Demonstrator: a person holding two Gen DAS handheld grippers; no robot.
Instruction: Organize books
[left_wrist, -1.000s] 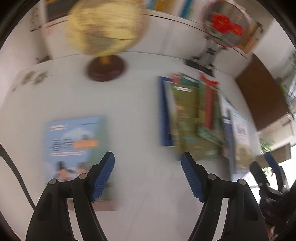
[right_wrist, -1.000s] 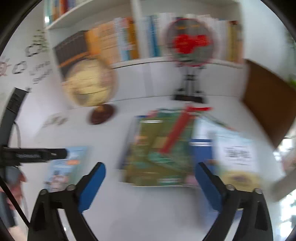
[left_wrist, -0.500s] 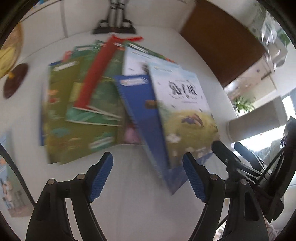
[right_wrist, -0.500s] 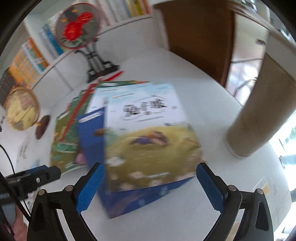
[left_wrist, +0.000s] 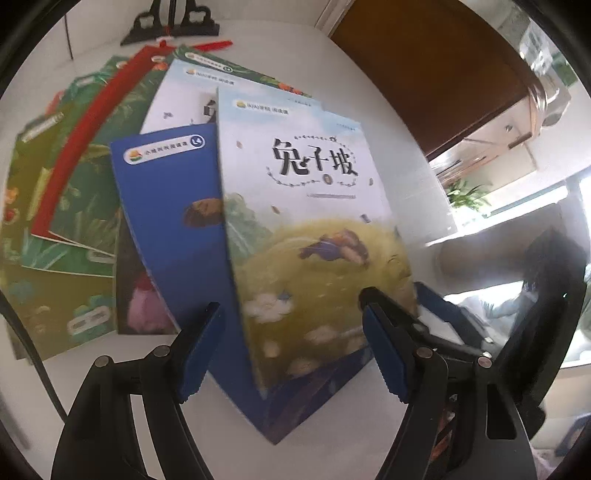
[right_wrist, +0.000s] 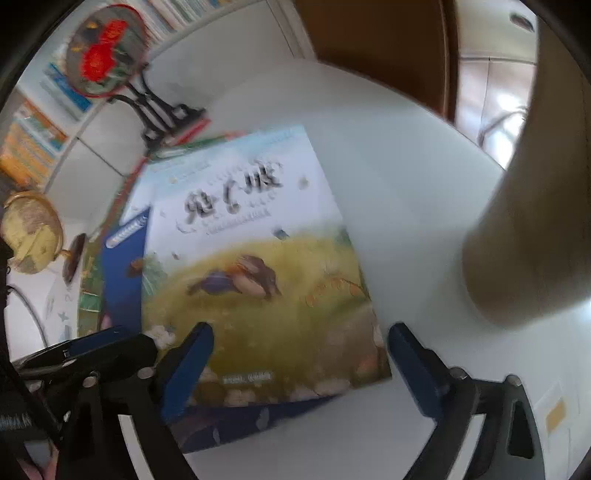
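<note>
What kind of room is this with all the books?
Probably a study or reading room at home. Illustrated children's books, like the rabbit-hill picture book, lie spread on a white table; a shelf packed with books lines the wall, and a yellowish globe on a dark wooden base stands nearby.

Left gripper and right gripper: both with jaws spread wide, side by side, holding nothing.

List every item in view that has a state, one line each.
Left tool: open, holding nothing.
Right tool: open, holding nothing.
Rabbit book: shut, flat, topmost in the pile.
Blue book: shut, partly under the rabbit book.
Green books: shut, fanned out, overlapping.
Globe: upright.
</note>
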